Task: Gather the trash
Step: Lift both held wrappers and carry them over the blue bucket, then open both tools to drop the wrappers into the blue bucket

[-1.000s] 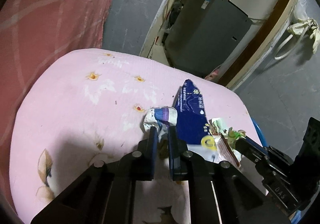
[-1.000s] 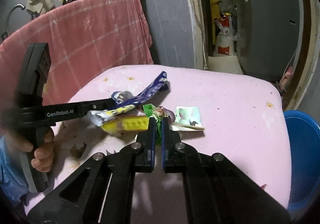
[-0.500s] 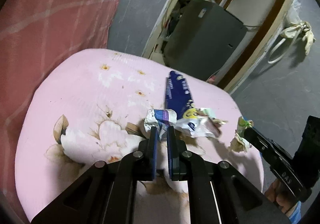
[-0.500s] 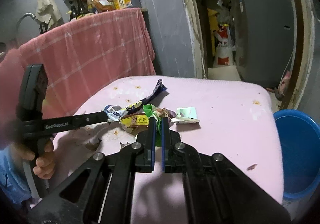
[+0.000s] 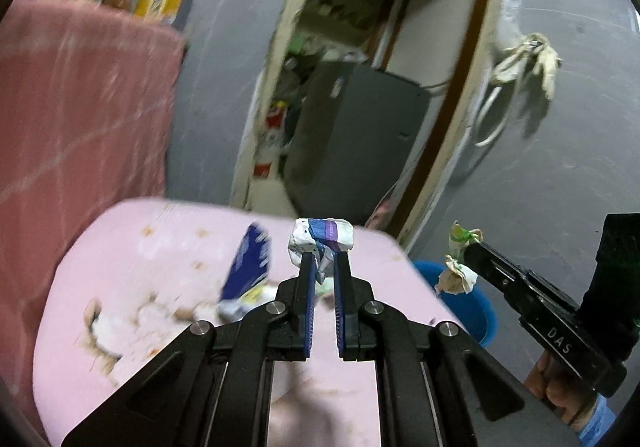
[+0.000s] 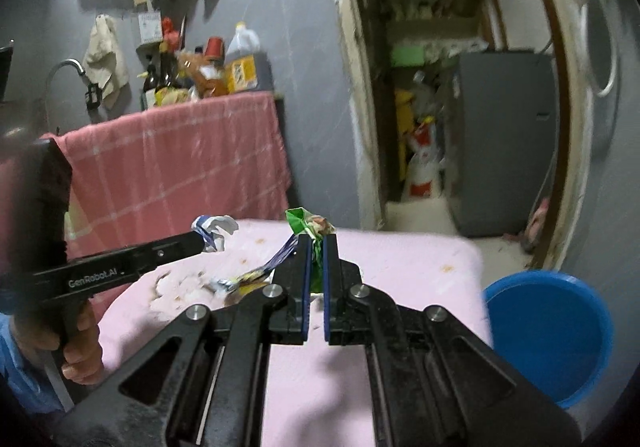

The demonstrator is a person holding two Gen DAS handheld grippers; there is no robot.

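My left gripper (image 5: 323, 259) is shut on a crumpled white and blue wrapper (image 5: 322, 241) and holds it above the pink table (image 5: 132, 271). My right gripper (image 6: 315, 241) is shut on a crumpled green wrapper (image 6: 308, 223), also lifted; it shows in the left wrist view (image 5: 460, 267) at the right. A long blue wrapper (image 5: 248, 267) and several other wrappers (image 6: 240, 281) lie on the table. A blue bucket (image 6: 548, 331) stands on the floor right of the table.
A red checked cloth (image 6: 172, 167) covers a counter behind the table, with bottles (image 6: 224, 67) on top. An open doorway holds a grey cabinet (image 6: 500, 143). The grey wall is at the right.
Both grippers have lifted up and back from the table, each carrying its wrapper. The wrapper pile is now lower and farther off. The bucket has come closer in the right wrist view.
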